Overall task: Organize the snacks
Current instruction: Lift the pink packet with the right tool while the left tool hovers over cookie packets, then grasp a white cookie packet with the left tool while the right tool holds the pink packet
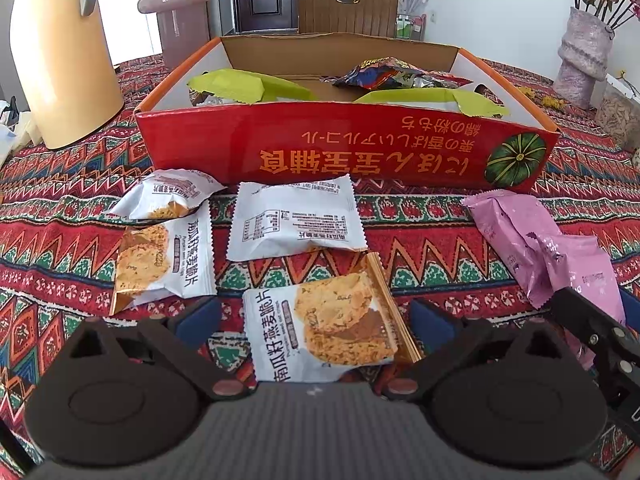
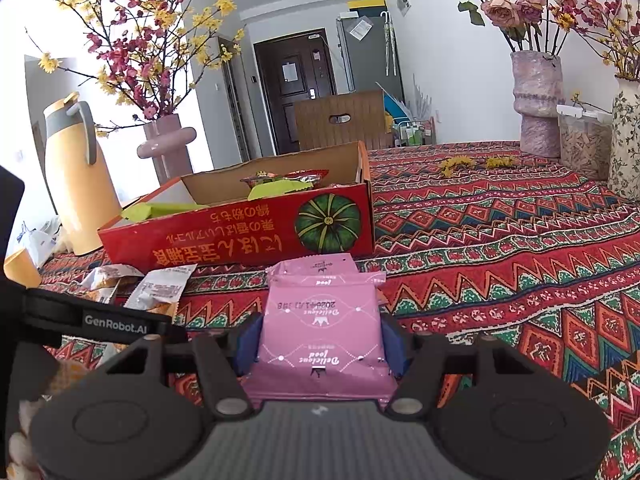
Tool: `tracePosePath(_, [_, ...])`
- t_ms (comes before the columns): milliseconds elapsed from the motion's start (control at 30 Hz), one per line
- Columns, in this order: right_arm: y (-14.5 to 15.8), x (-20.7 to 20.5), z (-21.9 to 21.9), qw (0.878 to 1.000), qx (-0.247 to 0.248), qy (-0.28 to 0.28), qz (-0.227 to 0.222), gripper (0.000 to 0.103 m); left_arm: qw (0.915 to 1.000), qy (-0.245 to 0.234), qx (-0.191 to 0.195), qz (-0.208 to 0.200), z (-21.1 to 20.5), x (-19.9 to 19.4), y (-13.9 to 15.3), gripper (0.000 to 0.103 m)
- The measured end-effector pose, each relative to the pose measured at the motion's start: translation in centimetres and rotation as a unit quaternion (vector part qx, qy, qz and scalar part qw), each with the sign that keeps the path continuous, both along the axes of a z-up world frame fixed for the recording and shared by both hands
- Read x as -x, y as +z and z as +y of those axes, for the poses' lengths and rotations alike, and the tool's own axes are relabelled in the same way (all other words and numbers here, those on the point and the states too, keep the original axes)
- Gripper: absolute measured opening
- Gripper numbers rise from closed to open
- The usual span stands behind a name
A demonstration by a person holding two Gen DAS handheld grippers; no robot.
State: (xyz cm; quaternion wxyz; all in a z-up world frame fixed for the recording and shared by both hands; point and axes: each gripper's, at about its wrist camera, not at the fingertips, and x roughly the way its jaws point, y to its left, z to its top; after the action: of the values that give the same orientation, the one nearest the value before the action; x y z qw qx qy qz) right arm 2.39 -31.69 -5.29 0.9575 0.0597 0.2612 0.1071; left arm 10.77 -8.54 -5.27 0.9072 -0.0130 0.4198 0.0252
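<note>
Where the red carton [image 1: 344,148] stands open on the patterned desk [image 1: 440,272], it holds two yellow-green packets [image 1: 236,86], one toward each side, and a dark multicoloured packet [image 1: 384,74] toward the back right. Left of the carton stands a yellow jug [image 1: 60,60]. In front of the carton lie four white oat-crisp packets; the nearest white packet [image 1: 324,328] sits between the left fingers [image 1: 196,316], which stand wide apart with their blue pads clear of it on both sides. The left gripper [image 1: 316,320] tilts steeply down at the desk. Further right lie two pink packets, and the nearer pink packet [image 2: 320,332] is clamped from both sides by the right fingers [image 2: 248,344], partly closed on it, its far end lying over the second pink packet [image 2: 316,266] beside the carton. The right gripper [image 2: 320,344] points forward and slightly down.
</note>
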Motion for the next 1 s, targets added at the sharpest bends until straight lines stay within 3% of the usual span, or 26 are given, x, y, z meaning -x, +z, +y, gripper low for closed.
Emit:
tracePosePath(33, [0.0, 0.0, 0.0, 1.000, 0.001, 0.000, 0.000, 0.061, 1.0000, -0.002, 0.001, -0.004, 0.0, 0.1, 0.0, 0.097])
tracePosePath(100, [0.0, 0.2, 0.1, 1.000, 0.002, -0.001, 0.000, 0.061, 0.9999, -0.008, -0.004, -0.012, 0.0, 0.4, 0.2, 0.082])
tracePosePath(300, [0.3, 0.6, 0.4, 1.000, 0.008, -0.001, -0.003, 0.061, 0.9993, -0.021, -0.009, -0.029, 0.1, 1.1, 0.5, 0.067])
tracePosePath(600, [1.2, 1.5, 1.3, 1.000, 0.023, 0.002, -0.012, 0.061, 0.9984, -0.028, 0.010, -0.047, 1.3, 1.9, 0.8, 0.064])
tracePosePath(1000, [2.4, 0.9, 2.9, 0.999, 0.034, 0.009, -0.025, 0.061, 0.9936, -0.035, 0.027, -0.104, 2.9, 2.7, 3.8, 0.064])
